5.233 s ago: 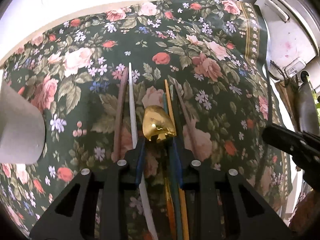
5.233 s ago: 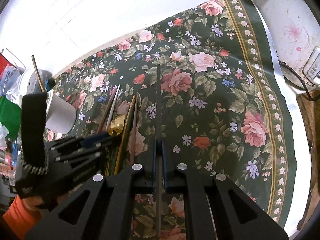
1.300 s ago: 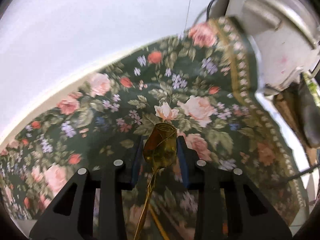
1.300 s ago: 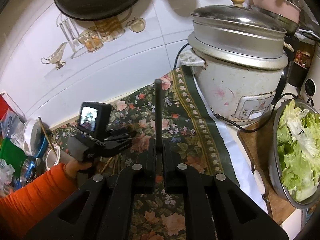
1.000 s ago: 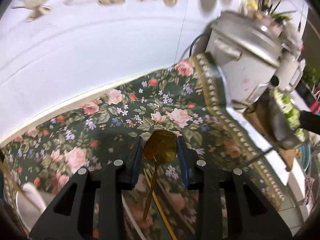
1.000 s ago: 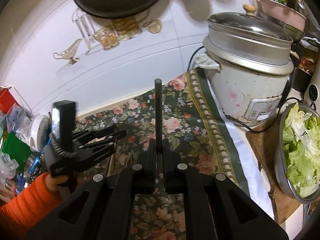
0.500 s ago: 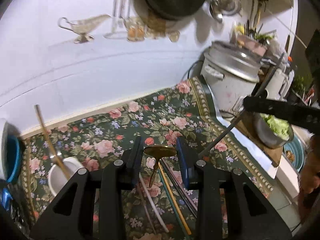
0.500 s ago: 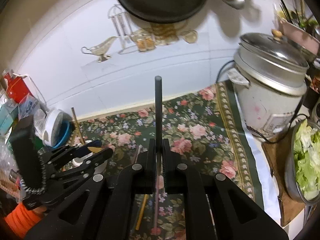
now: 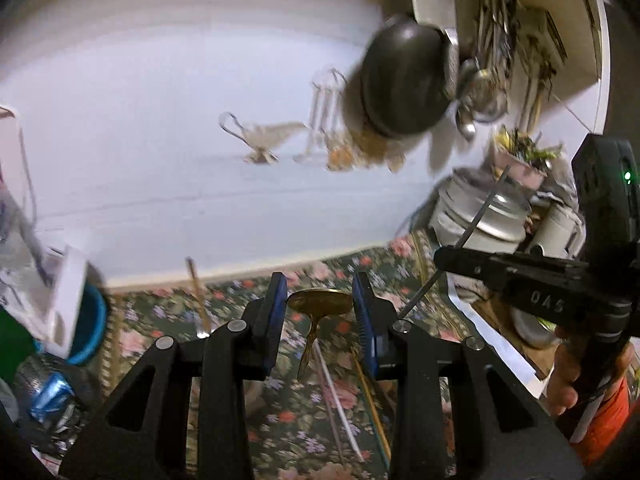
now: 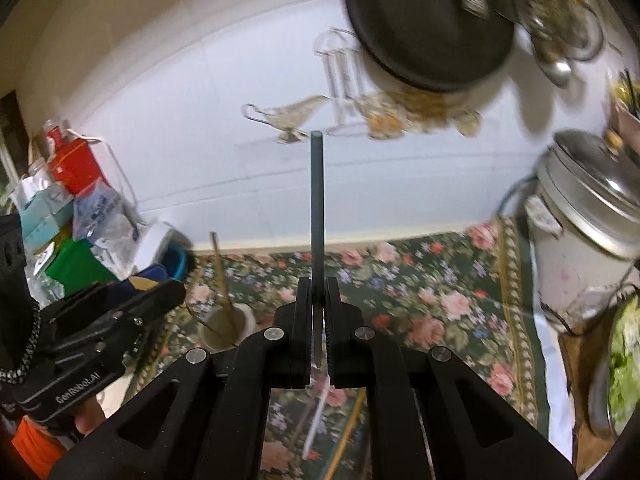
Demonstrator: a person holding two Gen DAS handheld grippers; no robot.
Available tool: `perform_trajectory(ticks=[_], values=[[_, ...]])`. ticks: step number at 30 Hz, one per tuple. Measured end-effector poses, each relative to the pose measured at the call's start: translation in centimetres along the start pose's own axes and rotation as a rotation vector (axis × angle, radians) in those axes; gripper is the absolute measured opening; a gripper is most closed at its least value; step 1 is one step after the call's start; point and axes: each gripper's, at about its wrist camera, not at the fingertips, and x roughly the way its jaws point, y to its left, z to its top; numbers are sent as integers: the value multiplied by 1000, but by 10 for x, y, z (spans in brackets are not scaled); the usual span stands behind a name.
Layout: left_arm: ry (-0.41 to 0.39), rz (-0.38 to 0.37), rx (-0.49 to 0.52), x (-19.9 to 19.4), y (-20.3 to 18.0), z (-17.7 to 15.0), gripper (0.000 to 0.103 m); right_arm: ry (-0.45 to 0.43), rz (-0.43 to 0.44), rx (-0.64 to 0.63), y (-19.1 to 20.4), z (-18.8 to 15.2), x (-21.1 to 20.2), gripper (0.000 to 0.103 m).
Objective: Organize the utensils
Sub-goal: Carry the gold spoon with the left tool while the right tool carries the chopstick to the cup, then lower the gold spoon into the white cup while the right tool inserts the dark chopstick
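My left gripper (image 9: 320,300) is shut on a gold spoon (image 9: 320,302), gripping its bowl with the handle hanging down, high above the floral cloth (image 9: 304,420). My right gripper (image 10: 318,296) is shut on a dark grey chopstick (image 10: 317,208) that points straight up. In the left wrist view the right gripper (image 9: 448,258) is at the right with the chopstick (image 9: 480,212) slanting through it. In the right wrist view the left gripper (image 10: 160,286) is at the left, above a white cup (image 10: 226,326) that holds a wooden chopstick (image 10: 220,276). Several chopsticks (image 9: 340,400) lie on the cloth.
A rice cooker (image 10: 588,224) stands at the right on the cloth, with a bowl of lettuce (image 10: 624,364) beside it. A dark pan (image 10: 428,20) and ladles hang on the white wall. Boxes, bags and a blue-rimmed tub (image 10: 160,248) crowd the left end.
Both grippers have risen well above the cloth and tilted upward toward the wall, carrying the spoon and the chopstick. The cup now lies below the left gripper.
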Motion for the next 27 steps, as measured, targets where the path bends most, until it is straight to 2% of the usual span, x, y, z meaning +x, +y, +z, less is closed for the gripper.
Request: perform_trajectory(ticks=[4,10,18,27], values=[[-31,41,-12,-9,19,8,33,-10,40,-31,22,10,7,5],[-26,80,-54,-6,48,8,33,-2,94,-71,52,20,25,5],[36,101,-107,18,82,-13,33,67,133,-107,81,17,69,5],[141,107,-186,48,113,-51,33,200,119,-142,92,-3,125,5]])
